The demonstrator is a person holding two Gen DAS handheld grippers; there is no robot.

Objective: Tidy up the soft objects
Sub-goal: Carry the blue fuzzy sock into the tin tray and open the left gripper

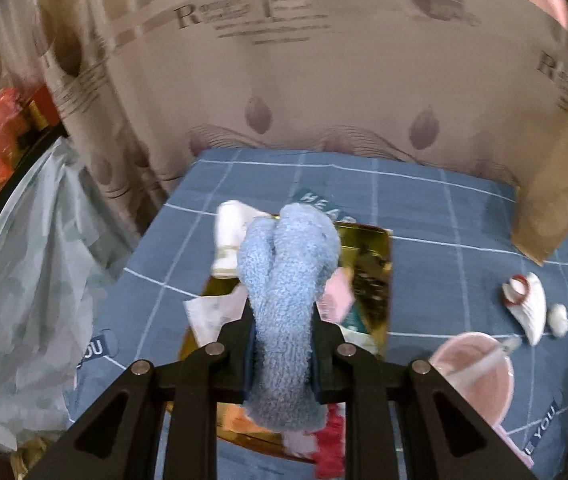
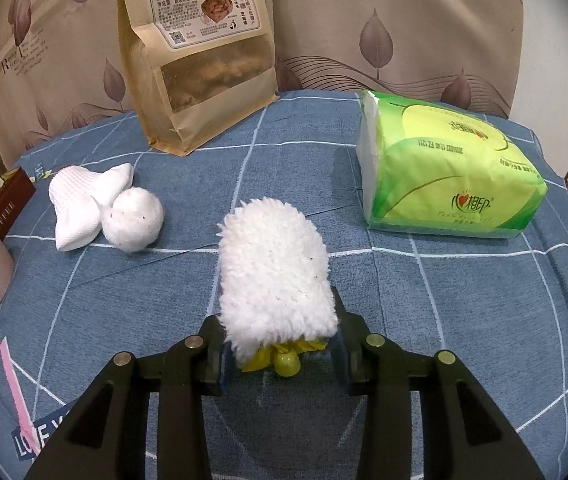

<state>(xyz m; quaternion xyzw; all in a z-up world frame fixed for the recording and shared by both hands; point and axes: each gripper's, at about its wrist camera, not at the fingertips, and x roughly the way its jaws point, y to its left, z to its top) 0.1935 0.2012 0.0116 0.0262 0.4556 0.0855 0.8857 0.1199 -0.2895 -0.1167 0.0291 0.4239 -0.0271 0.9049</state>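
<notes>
My left gripper (image 1: pixel 282 354) is shut on a fluffy light-blue sock (image 1: pixel 288 280) and holds it above a gold tray (image 1: pixel 368 276) that holds a white rolled sock (image 1: pixel 230 236), a pink item (image 1: pixel 338 294) and papers. My right gripper (image 2: pixel 280 344) is closed around a fluffy white sock (image 2: pixel 274 268) with a yellow piece (image 2: pixel 286 360) under it, low over the blue checked cloth (image 2: pixel 464 300). A white knitted sock (image 2: pixel 80 200) and a white ball-shaped sock (image 2: pixel 134 218) lie to its left.
A brown snack bag (image 2: pixel 196 52) stands at the back and a green tissue pack (image 2: pixel 444 176) lies at the right. A pink cup (image 1: pixel 474 372) and small white items (image 1: pixel 532 308) sit right of the tray. A curtain backs the table; a plastic bag (image 1: pixel 24 280) hangs at the left.
</notes>
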